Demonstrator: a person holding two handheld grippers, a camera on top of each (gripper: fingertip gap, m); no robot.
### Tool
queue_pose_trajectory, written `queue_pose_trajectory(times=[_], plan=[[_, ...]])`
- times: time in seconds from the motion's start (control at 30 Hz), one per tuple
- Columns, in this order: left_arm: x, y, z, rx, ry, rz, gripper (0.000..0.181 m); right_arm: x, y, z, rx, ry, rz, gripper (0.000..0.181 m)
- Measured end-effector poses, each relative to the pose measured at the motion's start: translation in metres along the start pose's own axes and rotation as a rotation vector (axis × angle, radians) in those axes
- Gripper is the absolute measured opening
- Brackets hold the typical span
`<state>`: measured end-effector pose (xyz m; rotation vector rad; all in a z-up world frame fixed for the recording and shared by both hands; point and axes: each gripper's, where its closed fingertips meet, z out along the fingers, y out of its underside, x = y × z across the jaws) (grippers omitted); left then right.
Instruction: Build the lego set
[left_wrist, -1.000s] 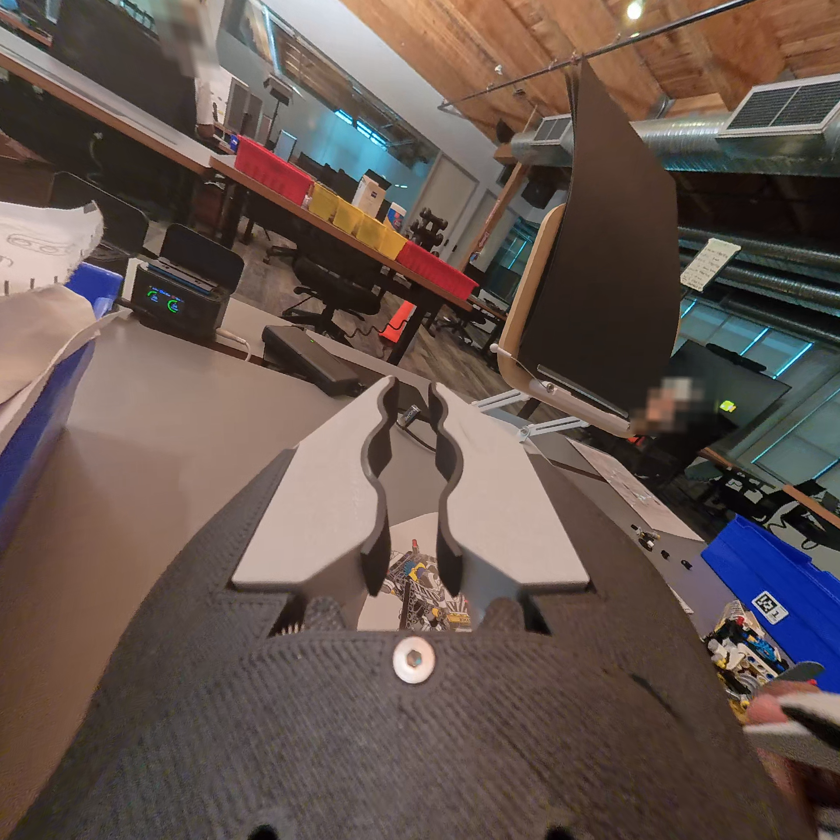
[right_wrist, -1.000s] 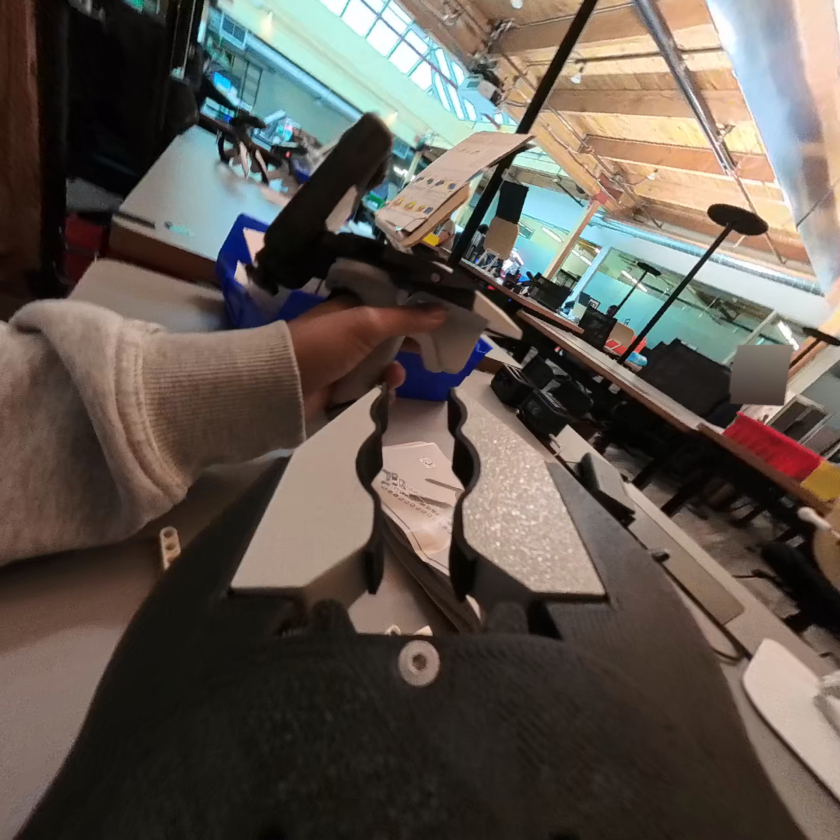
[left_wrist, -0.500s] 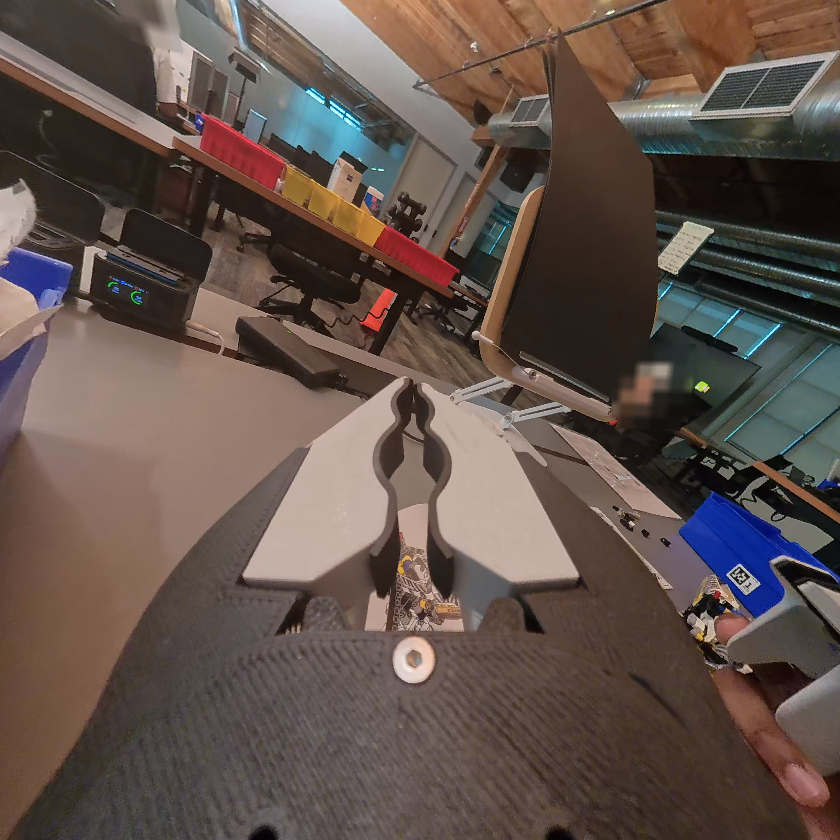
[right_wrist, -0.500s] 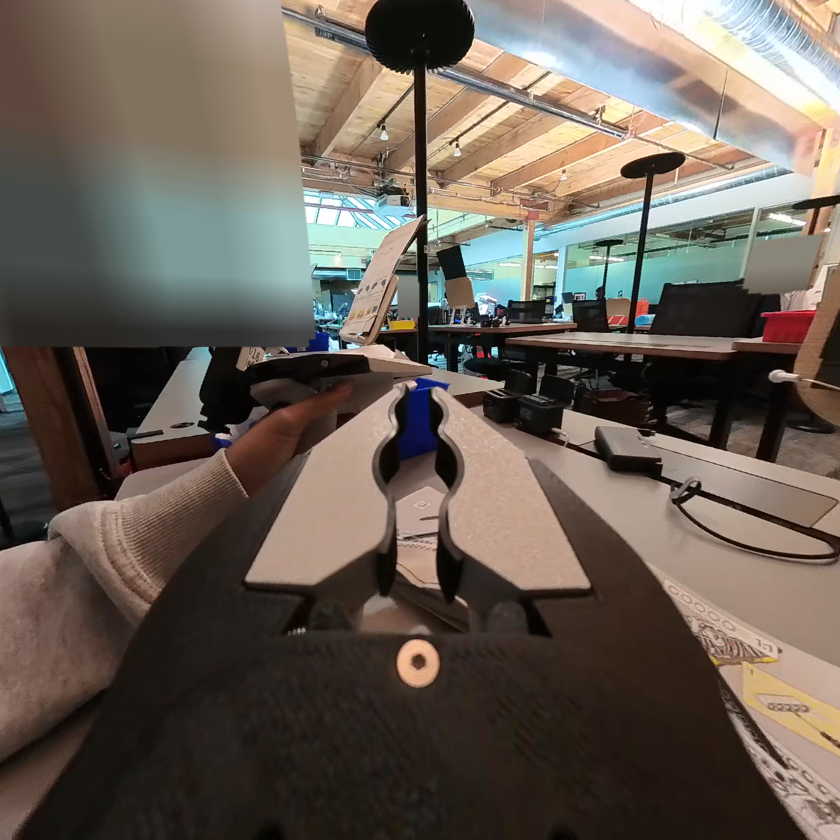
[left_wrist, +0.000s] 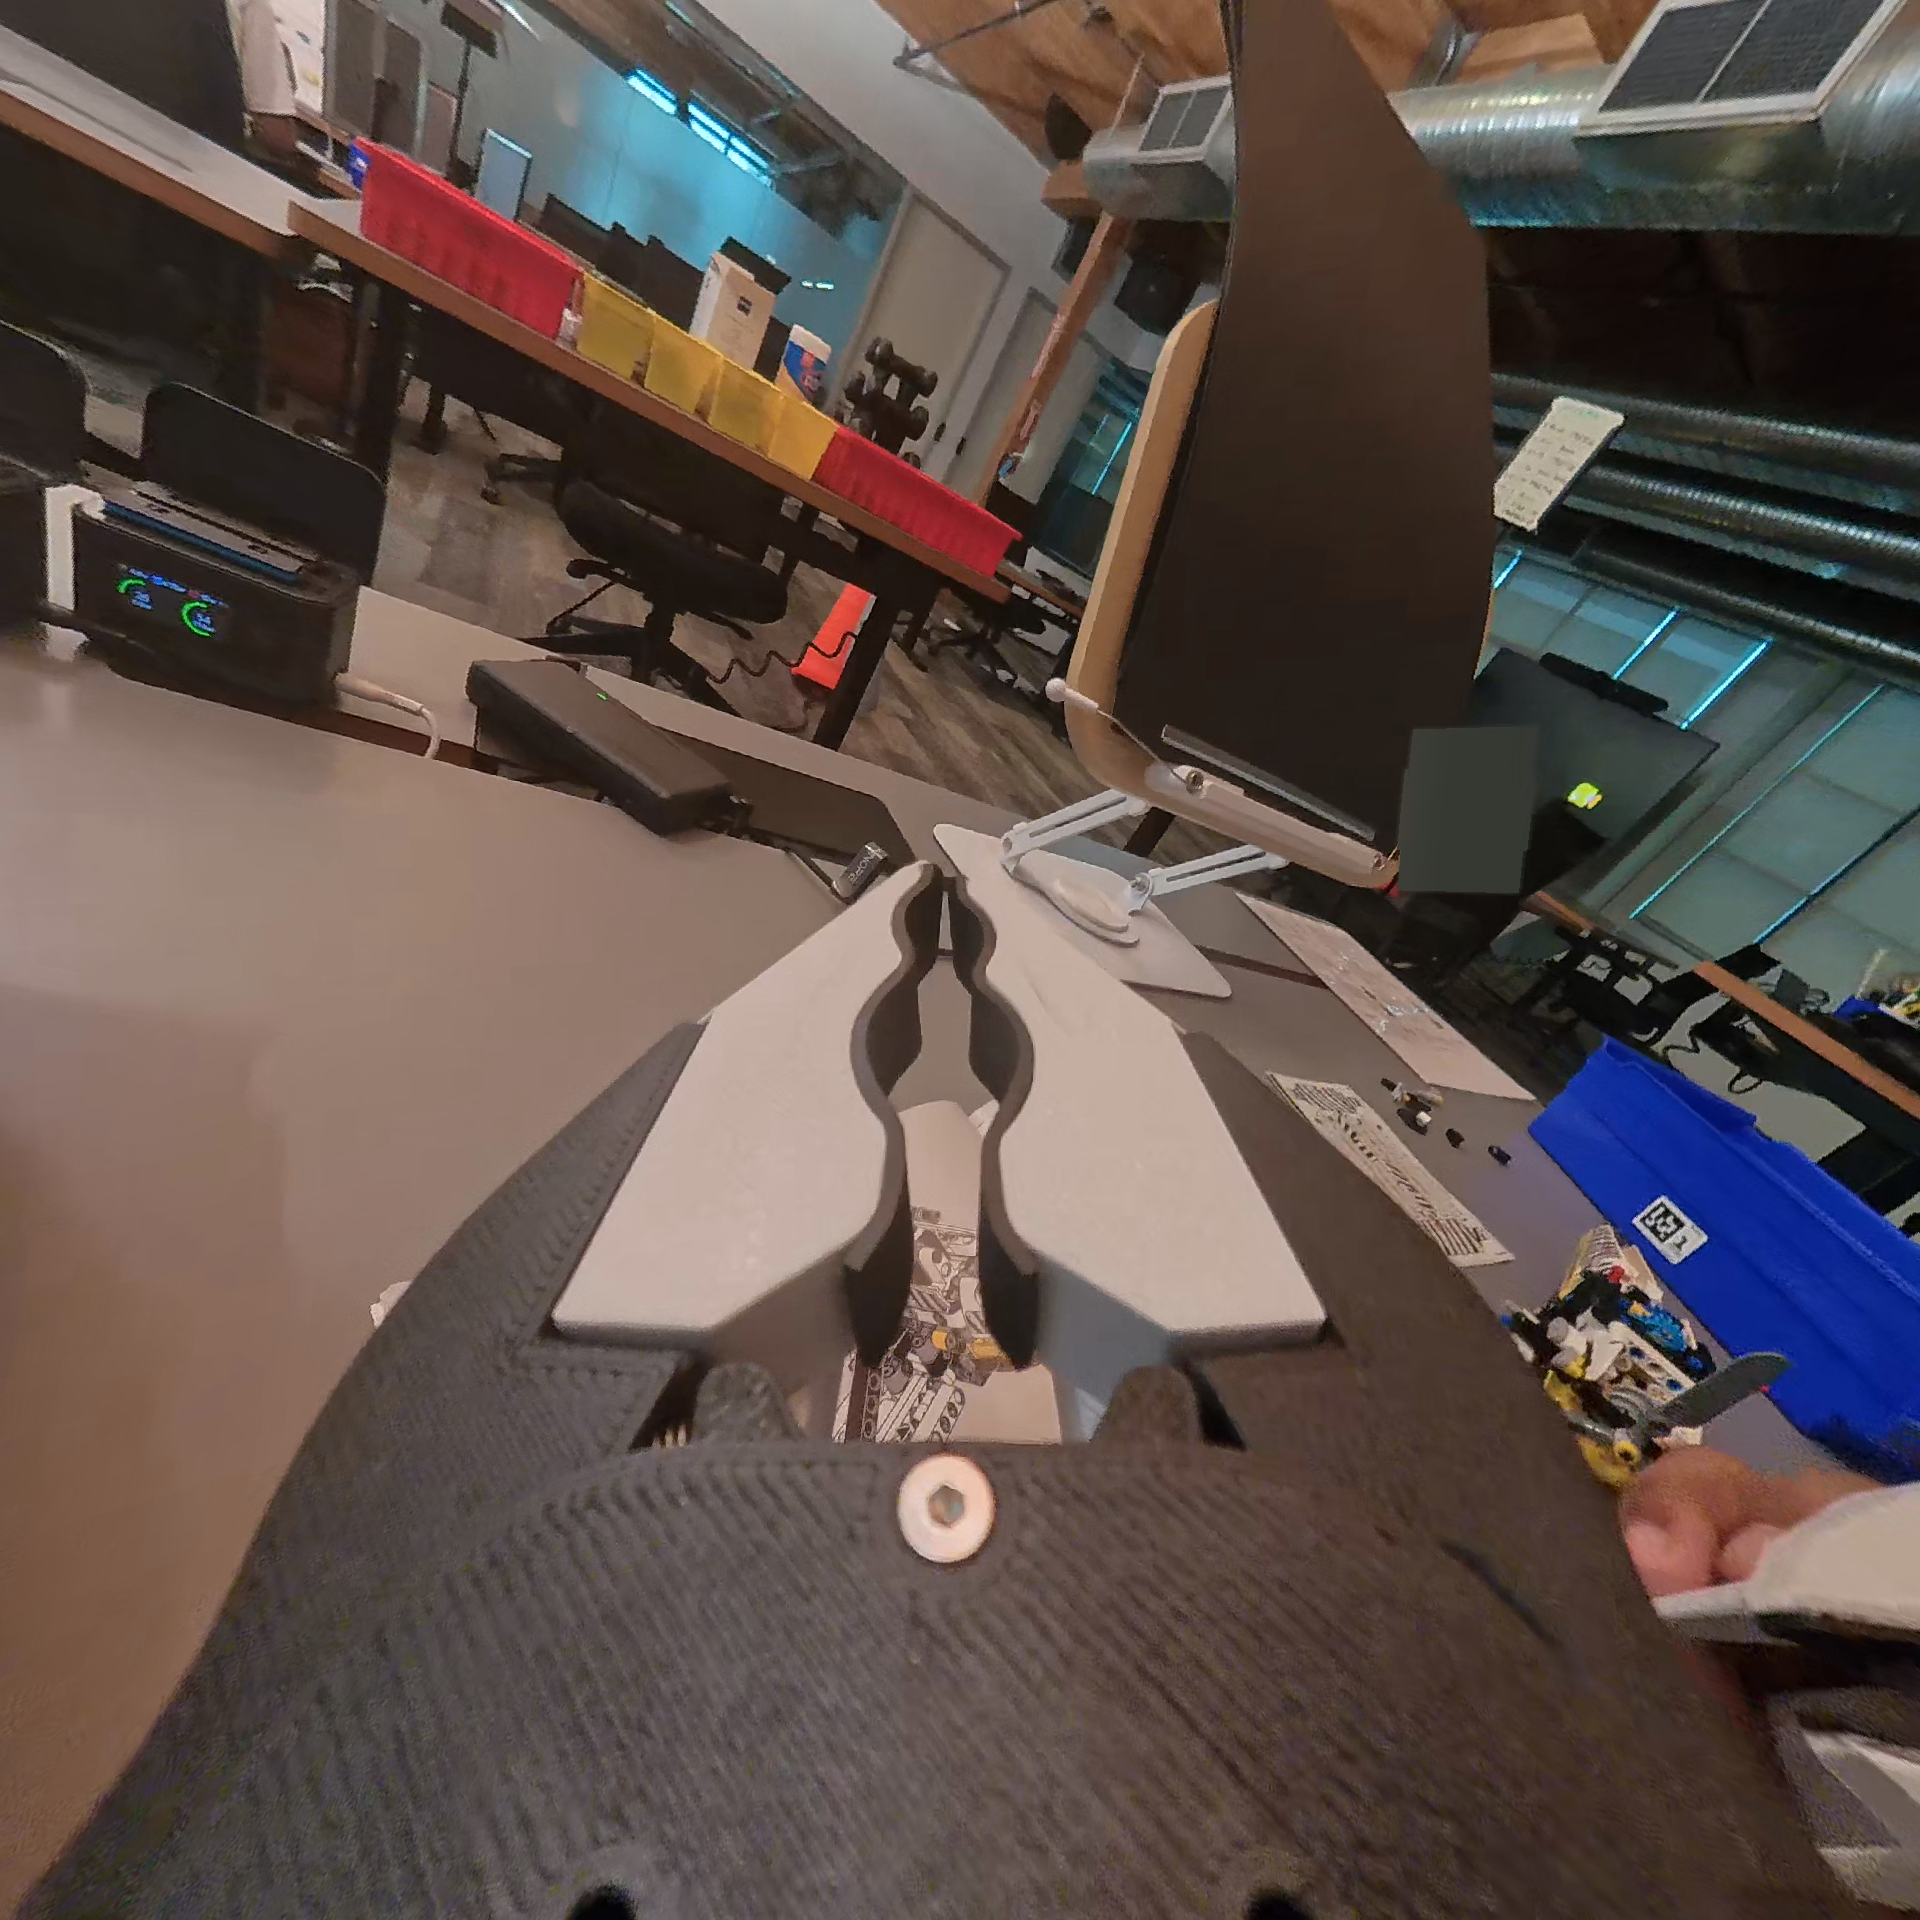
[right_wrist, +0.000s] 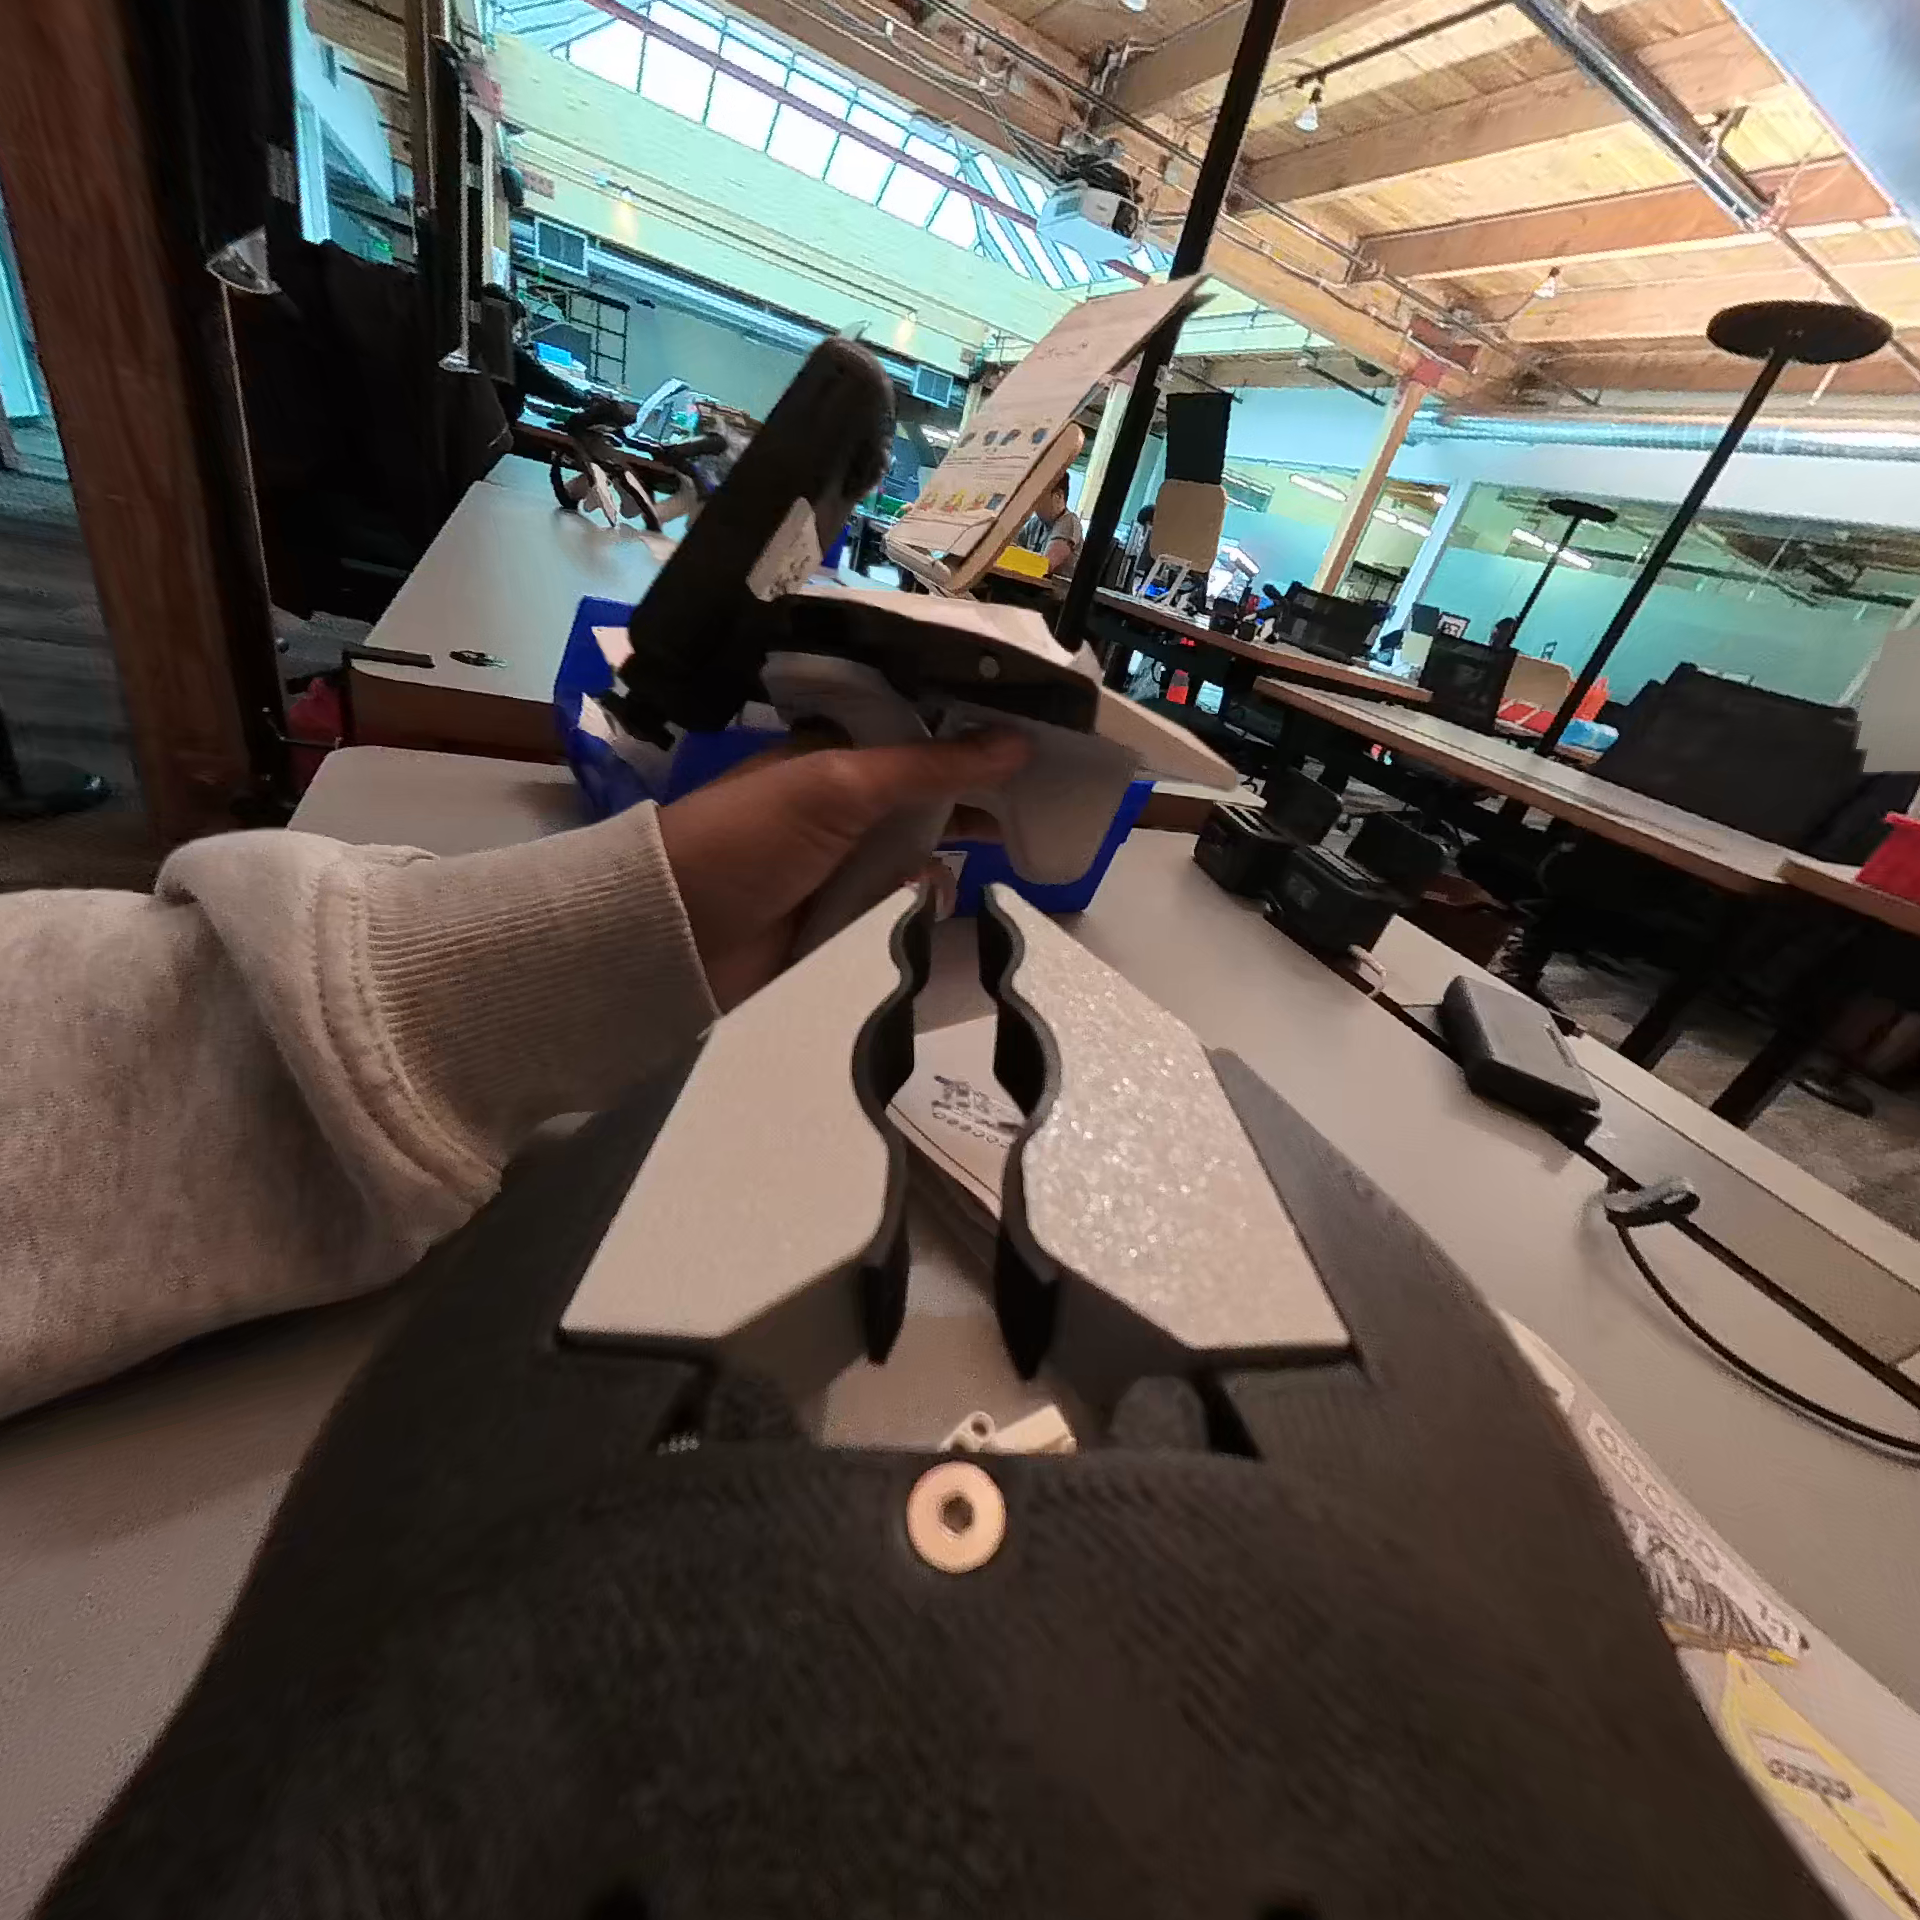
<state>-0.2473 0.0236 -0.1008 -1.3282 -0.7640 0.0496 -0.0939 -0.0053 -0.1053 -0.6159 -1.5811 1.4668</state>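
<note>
My left gripper (left_wrist: 940, 883) is shut and empty, held low over the grey table (left_wrist: 260, 987) above a printed instruction sheet (left_wrist: 925, 1309). A partly built lego model (left_wrist: 1600, 1351), black, white, yellow and blue, lies at the right beside a blue bin (left_wrist: 1766, 1195). A few tiny loose pieces (left_wrist: 1434, 1107) lie farther back. My right gripper (right_wrist: 951, 904) stands open by a narrow gap with nothing between the fingers, above a white booklet (right_wrist: 966, 1112). A small white piece (right_wrist: 977, 1434) shows under it. A hand in a cream sleeve (right_wrist: 312, 1039) holds the left gripper (right_wrist: 1174, 758) just beyond.
A tablet stand (left_wrist: 1299, 468) rises at the table's far side on a white base (left_wrist: 1091, 914). A black power brick (left_wrist: 592, 738) and a charger box (left_wrist: 208, 613) sit at the far edge. A second blue bin (right_wrist: 665, 748), an adapter (right_wrist: 1517, 1049) and a black cable (right_wrist: 1766, 1340) are in the right wrist view. My hands' fingertips stand some 15 cm from each other.
My left gripper's fingers have closed from a clear gap to touching, and it has turned right. My right gripper's gap has narrowed; its view swung up and came back down.
</note>
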Motion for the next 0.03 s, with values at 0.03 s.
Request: queue_pose_trajectory(times=[0.03], plan=[[0.0007, 0.0013, 0.0006, -0.004, 0.0, 0.004, 0.0, -0.0013, -0.001, -0.0002, 0.001, -0.002, -0.008, 0.007]])
